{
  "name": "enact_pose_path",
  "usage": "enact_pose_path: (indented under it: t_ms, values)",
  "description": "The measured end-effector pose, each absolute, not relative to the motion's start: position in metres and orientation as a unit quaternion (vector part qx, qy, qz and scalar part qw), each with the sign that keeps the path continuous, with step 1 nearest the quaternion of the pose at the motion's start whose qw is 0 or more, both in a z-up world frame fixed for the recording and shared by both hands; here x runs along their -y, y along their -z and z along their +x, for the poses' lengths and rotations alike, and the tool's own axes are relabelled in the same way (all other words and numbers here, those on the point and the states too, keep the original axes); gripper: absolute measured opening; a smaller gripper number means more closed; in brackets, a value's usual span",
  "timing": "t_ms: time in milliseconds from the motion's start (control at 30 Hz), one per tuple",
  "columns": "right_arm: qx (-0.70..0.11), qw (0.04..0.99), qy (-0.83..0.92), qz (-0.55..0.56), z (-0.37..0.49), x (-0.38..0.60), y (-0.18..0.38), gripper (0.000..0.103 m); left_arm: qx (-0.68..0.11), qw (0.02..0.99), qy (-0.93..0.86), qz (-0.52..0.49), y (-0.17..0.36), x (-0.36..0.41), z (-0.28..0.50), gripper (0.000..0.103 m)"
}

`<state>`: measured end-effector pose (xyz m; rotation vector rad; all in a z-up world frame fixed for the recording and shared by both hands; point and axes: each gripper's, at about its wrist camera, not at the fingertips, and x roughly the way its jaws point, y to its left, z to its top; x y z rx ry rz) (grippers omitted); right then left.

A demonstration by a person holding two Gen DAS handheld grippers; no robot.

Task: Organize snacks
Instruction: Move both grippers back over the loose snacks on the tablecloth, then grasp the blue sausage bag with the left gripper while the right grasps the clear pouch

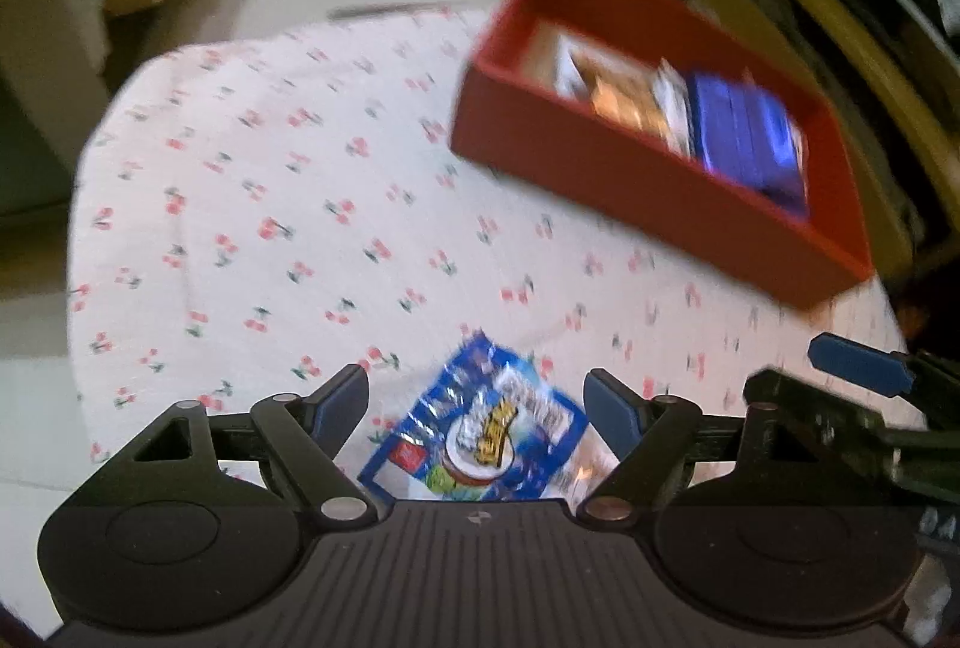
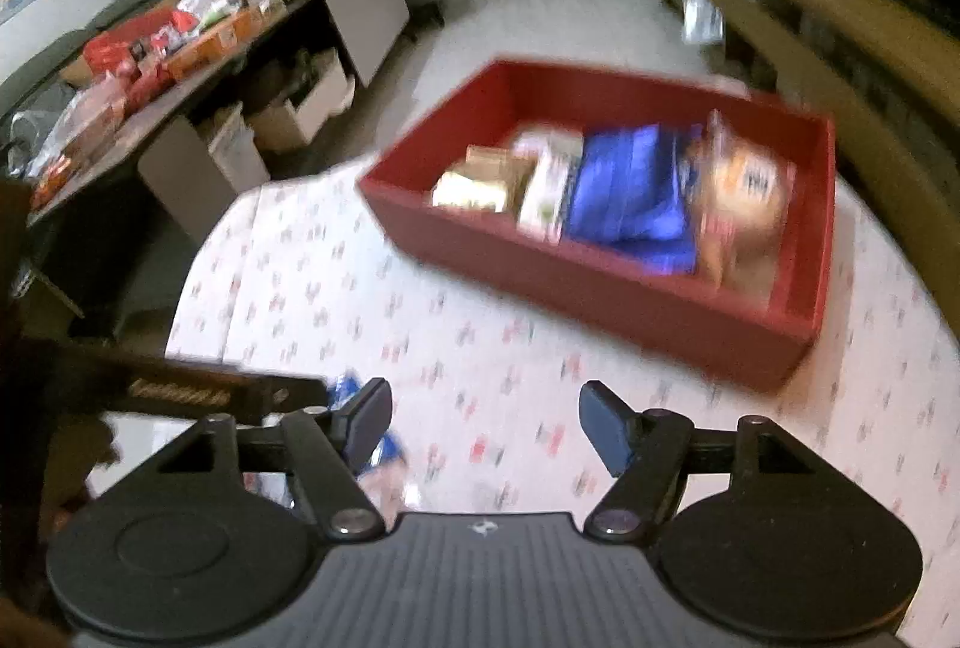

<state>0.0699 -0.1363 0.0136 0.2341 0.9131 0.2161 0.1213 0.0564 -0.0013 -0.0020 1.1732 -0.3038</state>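
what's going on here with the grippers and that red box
A person with a gripper in each hand is sorting snacks on a cherry-print tablecloth. The red box already holds several packets. One blue snack packet still lies on the cloth, right under the open left gripper, not gripped. The right gripper is open too and holds nothing. Both views are blurred.

A white tablecloth printed with small red cherries (image 1: 252, 204) is spread over the round table, a fold line showing near its far edge. Pale floor tiles (image 2: 570, 6) are seen beyond it. A long dark side table (image 2: 198, 66) is piled with what look like assorted packets, blurred. White storage boxes (image 2: 312, 102) are tucked underneath.
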Motion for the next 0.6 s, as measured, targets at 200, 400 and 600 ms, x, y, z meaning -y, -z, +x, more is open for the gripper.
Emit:
enact_pose_path:
  t_ms: [200,400,600]
  values:
    - [-0.478,0.863,-0.106,0.125,0.046,0.124,0.004,0.078,-0.556,0.799,0.214,0.082,0.015,-0.042,0.118,0.083]
    - [-0.495,0.854,-0.097,0.132,0.033,0.111,0.011,0.079,-0.562,0.779,0.25,0.12,0.036,-0.036,0.119,0.084]
    - [-0.505,0.849,-0.082,0.134,0.029,0.107,0.018,0.079,-0.562,0.778,0.252,0.121,0.035,-0.04,0.114,0.078]
